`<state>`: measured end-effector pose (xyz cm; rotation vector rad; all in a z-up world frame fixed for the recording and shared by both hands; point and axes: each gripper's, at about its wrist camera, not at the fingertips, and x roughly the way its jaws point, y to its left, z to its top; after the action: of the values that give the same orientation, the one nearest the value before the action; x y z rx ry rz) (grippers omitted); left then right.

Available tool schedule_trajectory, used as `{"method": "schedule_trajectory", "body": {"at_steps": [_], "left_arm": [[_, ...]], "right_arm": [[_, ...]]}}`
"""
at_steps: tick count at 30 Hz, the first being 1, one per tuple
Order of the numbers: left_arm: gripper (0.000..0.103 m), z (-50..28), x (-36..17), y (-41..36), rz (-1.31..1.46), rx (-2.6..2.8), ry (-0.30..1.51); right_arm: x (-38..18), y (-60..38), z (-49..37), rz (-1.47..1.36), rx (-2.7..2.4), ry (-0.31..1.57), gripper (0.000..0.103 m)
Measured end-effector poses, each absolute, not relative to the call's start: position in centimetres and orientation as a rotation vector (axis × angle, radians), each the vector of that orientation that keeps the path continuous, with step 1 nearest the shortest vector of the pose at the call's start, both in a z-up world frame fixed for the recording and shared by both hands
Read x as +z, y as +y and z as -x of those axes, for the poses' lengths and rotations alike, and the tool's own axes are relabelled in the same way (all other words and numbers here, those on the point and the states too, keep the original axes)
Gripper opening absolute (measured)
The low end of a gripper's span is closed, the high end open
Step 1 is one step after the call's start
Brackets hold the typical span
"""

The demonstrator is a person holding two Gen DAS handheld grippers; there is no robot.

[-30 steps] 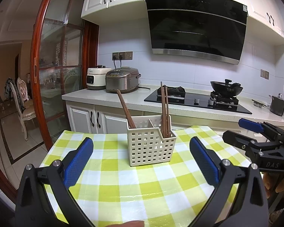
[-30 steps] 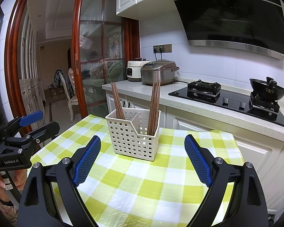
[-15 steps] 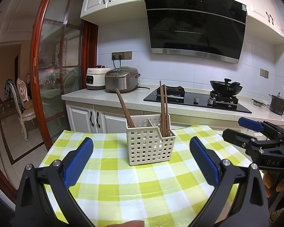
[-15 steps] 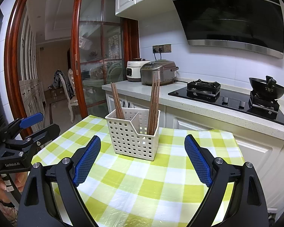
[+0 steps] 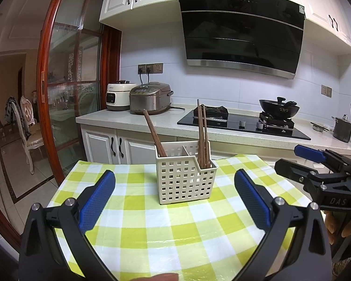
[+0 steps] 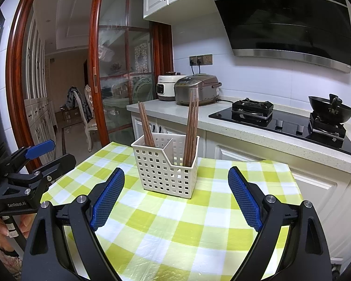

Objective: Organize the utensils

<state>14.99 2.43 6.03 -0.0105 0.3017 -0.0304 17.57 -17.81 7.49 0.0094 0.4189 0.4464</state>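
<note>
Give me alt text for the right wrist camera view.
A white slotted basket holding brown chopsticks in both compartments stands on a green checked tablecloth, framed by the open right gripper. The left gripper hovers at left.

One white perforated basket with two compartments. Two groups of brown chopsticks: two sticks in the left compartment, about four in the right, exact number hard to tell. Two cookers at the far left of the counter: one white, one metallic. One black wok. One steel pot. Two grippers, left and right.
</note>
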Motion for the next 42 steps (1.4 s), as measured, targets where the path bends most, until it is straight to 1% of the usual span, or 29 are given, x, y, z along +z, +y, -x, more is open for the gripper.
{"method": "schedule_trajectory", "body": {"at_steps": [42], "left_arm": [[0.099,-15.39,5.29,2.90,0.018,-0.021,0.294]], "right_arm": [[6.80,-17.47,-17.47,-0.010,0.451,0.434,0.085]]}}
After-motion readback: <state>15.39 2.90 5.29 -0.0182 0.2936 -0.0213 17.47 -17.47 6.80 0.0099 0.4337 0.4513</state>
